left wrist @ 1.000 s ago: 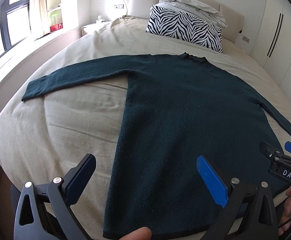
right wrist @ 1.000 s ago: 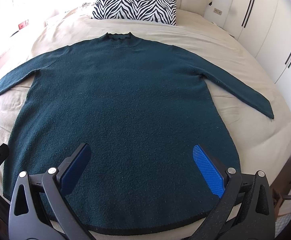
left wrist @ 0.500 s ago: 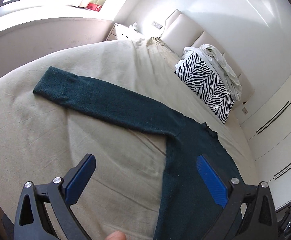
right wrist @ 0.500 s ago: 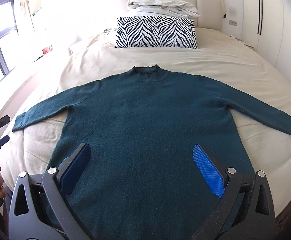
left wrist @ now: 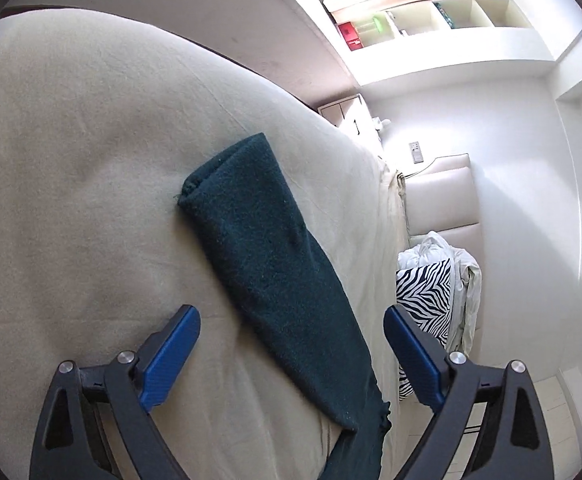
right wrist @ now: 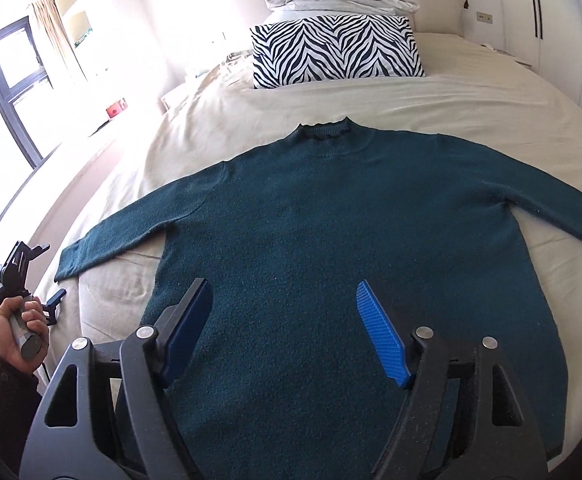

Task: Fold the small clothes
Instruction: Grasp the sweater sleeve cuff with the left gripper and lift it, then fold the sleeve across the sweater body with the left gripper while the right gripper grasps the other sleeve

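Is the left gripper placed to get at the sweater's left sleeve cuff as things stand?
Probably yes: the left gripper is open, the sleeve lies flat between its fingers, and nothing covers the cuff ahead.

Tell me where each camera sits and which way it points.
Left wrist: on the left gripper, open over the sweater sleeve end, camera rolled sideways toward the window wall.
Right wrist: on the right gripper, open above the hem, facing the headboard; left hand visible.
Both share sweater and zebra pillow.

txt: none legible | labels/brands: none seen | red box (left wrist: pixel 349 35) on shelf: maybe print, too blurry
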The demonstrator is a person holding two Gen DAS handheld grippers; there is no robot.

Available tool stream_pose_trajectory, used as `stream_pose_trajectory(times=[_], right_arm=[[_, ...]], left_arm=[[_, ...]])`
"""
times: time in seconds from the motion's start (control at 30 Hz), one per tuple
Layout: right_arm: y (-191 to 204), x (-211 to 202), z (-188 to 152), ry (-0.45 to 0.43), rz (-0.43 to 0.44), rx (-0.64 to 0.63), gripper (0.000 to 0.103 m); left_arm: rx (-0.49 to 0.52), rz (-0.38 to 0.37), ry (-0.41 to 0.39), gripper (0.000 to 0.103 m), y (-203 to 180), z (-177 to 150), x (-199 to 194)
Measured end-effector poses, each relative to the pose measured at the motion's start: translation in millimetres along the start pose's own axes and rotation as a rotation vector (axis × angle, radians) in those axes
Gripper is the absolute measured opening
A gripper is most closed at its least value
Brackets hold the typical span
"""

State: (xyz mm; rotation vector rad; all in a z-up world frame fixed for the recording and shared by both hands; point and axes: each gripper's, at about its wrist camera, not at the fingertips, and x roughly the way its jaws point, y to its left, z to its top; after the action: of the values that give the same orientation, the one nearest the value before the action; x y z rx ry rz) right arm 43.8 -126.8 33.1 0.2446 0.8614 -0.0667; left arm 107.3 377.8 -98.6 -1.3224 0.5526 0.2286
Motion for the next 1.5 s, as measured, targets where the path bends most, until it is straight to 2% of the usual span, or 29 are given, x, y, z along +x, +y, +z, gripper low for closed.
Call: stream_pose_trajectory(times=[0.17, 0.2, 0.23, 0.27, 0.3, 0.33, 0.4, 0.47, 0.53, 0.6, 0.67, 0.77, 0.83, 0.9, 1.0, 1.07, 1.13, 1.23, 1.3, 1.37, 1.5], right_arm=[[-10, 18, -3, 0.036, 0.035, 0.052, 0.067], [-12, 19, -4, 0.037, 0.039, 0.058, 0.067], [-15, 20, -6, 0.037, 0.040, 0.063, 0.067], [-17, 21, -7, 0.035, 0.040, 0.066, 0.067], [-20, 20, -7, 0.035, 0.043, 0.071, 0.064], [-22, 21, -7, 0.036, 0.045, 0.077, 0.064], [-30, 21, -8, 0.038, 0.050, 0.095, 0.063], [-42, 19, -11, 0.037, 0.054, 0.120, 0.063], [-53, 20, -13, 0.042, 0.058, 0.151, 0.059], [-66, 21, -15, 0.046, 0.068, 0.187, 0.057], [-78, 21, -18, 0.042, 0.073, 0.219, 0.055], [-97, 19, -22, 0.035, 0.074, 0.255, 0.055], [-112, 20, -24, 0.036, 0.080, 0.287, 0.055], [-127, 24, -24, 0.044, 0.096, 0.321, 0.055], [-144, 38, -20, 0.083, 0.141, 0.358, 0.055], [-151, 51, -15, 0.110, 0.181, 0.378, 0.055], [-152, 67, -5, 0.131, 0.235, 0.391, 0.055], [-145, 100, 15, 0.173, 0.362, 0.438, 0.056], [-134, 127, 29, 0.219, 0.412, 0.461, 0.056], [-119, 154, 41, 0.275, 0.472, 0.484, 0.056], [-94, 211, 49, 0.420, 0.505, 0.546, 0.057]], left_arm=[[-0.045, 0.011, -0.053, 0.094, -5, 14, 22], [-0.052, 0.017, -0.064, 0.088, -5, 17, 26], [-0.059, 0.026, -0.070, 0.071, -4, 21, 31], [-0.070, 0.031, -0.064, 0.060, -4, 24, 37], [-0.084, 0.032, -0.047, 0.037, -2, 27, 43], [-0.089, 0.037, -0.029, 0.020, -1, 28, 48], [-0.020, 0.059, -0.039, 0.013, -15, 25, 49], [0.119, 0.061, -0.045, 0.008, -42, 14, 42], [0.272, 0.056, -0.022, 0.008, -78, -10, 44], [0.445, 0.048, 0.020, 0.008, -118, -52, 51], [0.629, 0.039, 0.060, 0.008, -157, -102, 61], [0.919, 0.013, 0.133, 0.008, -201, -198, 80], [1.101, 0.016, 0.168, 0.009, -212, -266, 90], [1.269, 0.037, 0.210, 0.011, -208, -328, 100], [1.427, 0.080, 0.280, 0.017, -189, -389, 113], [1.499, 0.128, 0.287, 0.032, -176, -408, 118], [1.525, 0.162, 0.271, 0.058, -166, -412, 115], [1.462, 0.145, 0.256, 0.075, -159, -399, 105], [1.420, 0.134, 0.256, 0.080, -157, -393, 101], [1.394, 0.125, 0.275, 0.080, -153, -387, 100], [1.367, 0.108, 0.285, 0.080, -150, -384, 94]])
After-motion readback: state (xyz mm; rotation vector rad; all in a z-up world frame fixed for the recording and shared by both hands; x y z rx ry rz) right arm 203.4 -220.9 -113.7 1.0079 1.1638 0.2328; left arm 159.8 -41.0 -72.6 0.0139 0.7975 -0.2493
